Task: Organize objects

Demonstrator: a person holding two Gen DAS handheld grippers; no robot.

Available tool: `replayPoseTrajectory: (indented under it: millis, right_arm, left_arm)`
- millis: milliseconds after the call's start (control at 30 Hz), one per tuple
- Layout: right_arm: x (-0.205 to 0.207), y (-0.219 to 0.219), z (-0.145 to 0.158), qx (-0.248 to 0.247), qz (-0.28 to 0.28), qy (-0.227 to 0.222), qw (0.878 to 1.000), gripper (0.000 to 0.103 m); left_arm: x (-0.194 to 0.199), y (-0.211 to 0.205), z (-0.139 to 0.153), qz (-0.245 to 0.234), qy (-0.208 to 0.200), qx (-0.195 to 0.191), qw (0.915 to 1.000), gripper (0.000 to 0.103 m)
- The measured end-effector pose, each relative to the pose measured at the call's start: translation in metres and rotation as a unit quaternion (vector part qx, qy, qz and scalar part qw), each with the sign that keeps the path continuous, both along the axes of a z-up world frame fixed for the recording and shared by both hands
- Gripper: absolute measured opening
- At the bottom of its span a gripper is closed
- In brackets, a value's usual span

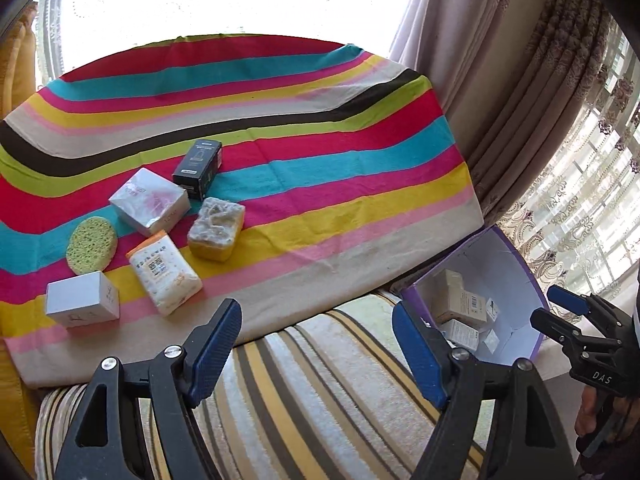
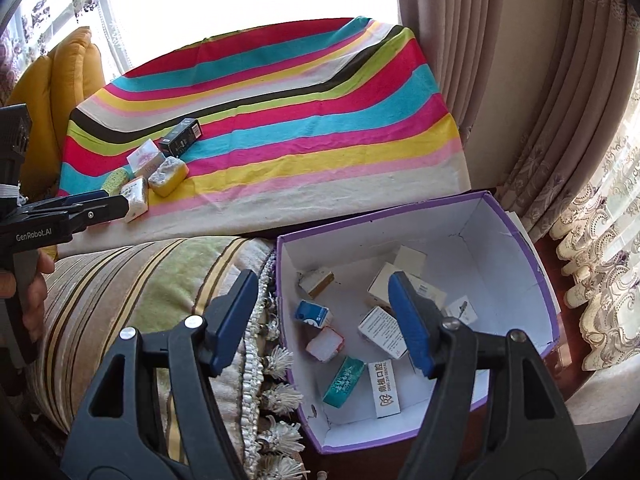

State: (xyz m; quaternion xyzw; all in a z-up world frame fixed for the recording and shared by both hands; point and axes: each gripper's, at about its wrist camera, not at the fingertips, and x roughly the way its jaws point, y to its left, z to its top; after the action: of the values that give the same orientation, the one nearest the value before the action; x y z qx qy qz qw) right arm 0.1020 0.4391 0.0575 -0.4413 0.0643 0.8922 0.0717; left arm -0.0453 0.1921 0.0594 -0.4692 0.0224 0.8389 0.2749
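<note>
Several items lie on the striped cloth [image 1: 320, 168]: a black box [image 1: 198, 168], a silver-white box [image 1: 150, 202], a yellow sponge block [image 1: 216, 228], a green round sponge [image 1: 91, 245], an orange-white packet [image 1: 164, 272] and a small white box [image 1: 82, 299]. A purple-rimmed white box [image 2: 480, 232] to the right holds several small cartons. My left gripper [image 1: 318, 354] is open and empty above the striped cushion. My right gripper [image 2: 324, 320] is open and empty over the purple box, and shows in the left wrist view [image 1: 556, 308].
A striped, tasselled cushion [image 2: 160, 276] lies between the cloth and the purple box. Curtains [image 1: 540, 100] hang at the right. A yellow pillow [image 2: 68, 76] stands far left of the cloth.
</note>
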Motion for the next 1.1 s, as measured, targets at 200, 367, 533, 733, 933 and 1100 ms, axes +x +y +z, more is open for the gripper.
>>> replayPoseTrajectory:
  millis: [200, 367, 533, 733, 933, 1100]
  right_arm:
    - [-0.015, -0.021, 0.003, 0.001, 0.023, -0.002, 1.0, 0.075]
    - [-0.028, -0.035, 0.0, -0.002, 0.039, -0.01, 0.999, 0.076]
    - [-0.04, -0.047, -0.003, -0.004, 0.057, -0.018, 0.998, 0.078]
    - [-0.057, -0.063, -0.005, -0.005, 0.079, -0.022, 0.997, 0.078]
    - [-0.078, -0.082, -0.003, -0.006, 0.101, -0.02, 0.995, 0.078]
    - [-0.097, -0.102, -0.004, -0.009, 0.122, -0.022, 0.992, 0.078]
  left_arm:
    - [-0.013, -0.046, -0.003, 0.047, -0.001, -0.008, 0.9989, 0.079]
    - [-0.022, -0.075, -0.009, 0.076, -0.006, -0.016, 0.9969, 0.08]
    - [-0.033, -0.099, -0.012, 0.102, -0.007, -0.022, 0.9945, 0.083]
    - [-0.047, -0.118, -0.018, 0.123, -0.012, -0.034, 0.9918, 0.085]
    - [-0.062, -0.133, -0.03, 0.138, -0.025, -0.048, 0.989, 0.085]
    - [-0.075, -0.145, -0.038, 0.154, -0.034, -0.06, 0.9857, 0.085]
